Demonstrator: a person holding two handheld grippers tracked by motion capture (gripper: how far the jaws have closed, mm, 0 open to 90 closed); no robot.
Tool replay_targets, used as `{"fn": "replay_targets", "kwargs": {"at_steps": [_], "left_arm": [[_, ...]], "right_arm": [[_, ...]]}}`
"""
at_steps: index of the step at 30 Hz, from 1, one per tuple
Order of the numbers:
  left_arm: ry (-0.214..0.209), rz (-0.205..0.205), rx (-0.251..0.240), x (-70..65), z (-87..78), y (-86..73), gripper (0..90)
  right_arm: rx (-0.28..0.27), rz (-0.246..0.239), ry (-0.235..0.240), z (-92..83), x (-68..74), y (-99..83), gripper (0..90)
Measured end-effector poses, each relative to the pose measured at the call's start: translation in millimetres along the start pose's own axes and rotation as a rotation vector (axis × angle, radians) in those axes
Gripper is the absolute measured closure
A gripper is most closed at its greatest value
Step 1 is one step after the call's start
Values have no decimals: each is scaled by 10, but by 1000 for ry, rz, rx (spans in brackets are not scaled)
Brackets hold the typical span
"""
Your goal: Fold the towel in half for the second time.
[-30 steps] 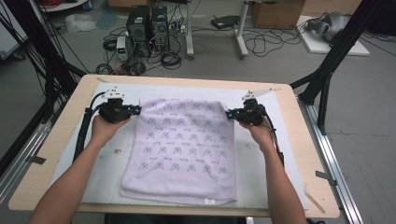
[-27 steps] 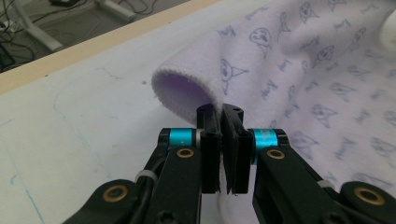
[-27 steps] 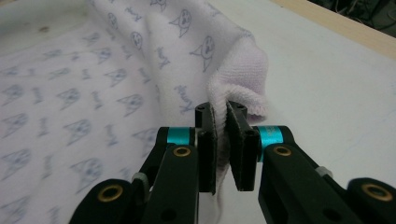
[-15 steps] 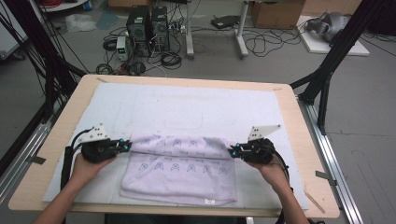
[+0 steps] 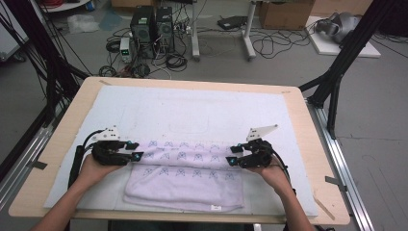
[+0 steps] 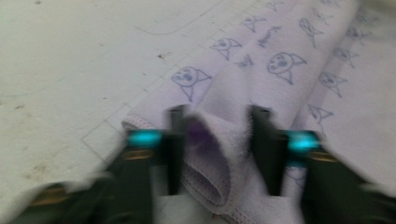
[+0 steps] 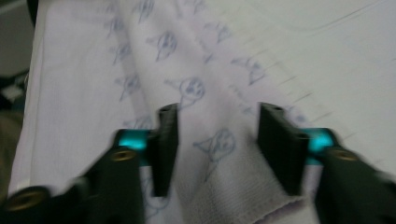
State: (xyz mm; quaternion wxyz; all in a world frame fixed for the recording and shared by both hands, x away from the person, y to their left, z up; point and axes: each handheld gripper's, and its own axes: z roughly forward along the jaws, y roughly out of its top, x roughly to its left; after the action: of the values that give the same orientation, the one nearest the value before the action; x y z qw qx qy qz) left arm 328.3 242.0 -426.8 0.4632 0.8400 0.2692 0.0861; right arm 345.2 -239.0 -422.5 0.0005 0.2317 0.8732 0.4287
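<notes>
Holding a claw in each hand, I worked over a pale lilac towel [image 5: 185, 178] printed with small blue cat-like faces, which lay folded over on a white mat [image 5: 192, 108] near my edge of the wooden table [image 5: 308, 120]. From above, the fold ran as a soft roll across the towel's far side, with the flat layer spreading toward me. My left claw [image 5: 133, 151] sat at the left end of that roll, and my right claw [image 5: 232, 155] at the right end, the two well apart with the towel stretched between them. My left claw's jaws had just been opening; in the left gripper view [image 6: 215, 149] they stood apart with a bunched corner of towel [image 6: 261, 74] sitting loose between them, touching the left jaw but clear of the right one. My right claw's jaws had just been opening too; in the right gripper view [image 7: 219, 149] they stood wide apart over the towel [image 7: 196, 93], with cloth lying flat between them and neither pad pressing on it. Beyond the table, computer towers [image 5: 151, 24] and tangled cables [image 5: 269, 45] stood on the grey floor.
</notes>
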Motion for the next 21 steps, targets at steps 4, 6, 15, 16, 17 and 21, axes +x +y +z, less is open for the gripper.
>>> {"fn": "replay_targets", "kwargs": {"at_steps": [4,6,15,16,17,21], "left_arm": [[-8,15,-28,-58,-93,-19,840],[-14,25,-44,-119,-181,-33,841],[-114,65,-40,-429,-457,-110,558],[-100,64,-44,-404,-447,-74,542],[-78,62,-45,-370,-426,-35,526],[16,32,-28,-160,-232,82,514]], "right_arm": [[25,-63,19,-18,85,16,847],[-7,-82,28,-113,164,33,850],[-103,-82,105,-455,457,-109,654],[-107,-69,77,-460,403,-91,633],[-108,-57,47,-445,342,-75,612],[-45,-13,-95,-307,94,-39,492]]}}
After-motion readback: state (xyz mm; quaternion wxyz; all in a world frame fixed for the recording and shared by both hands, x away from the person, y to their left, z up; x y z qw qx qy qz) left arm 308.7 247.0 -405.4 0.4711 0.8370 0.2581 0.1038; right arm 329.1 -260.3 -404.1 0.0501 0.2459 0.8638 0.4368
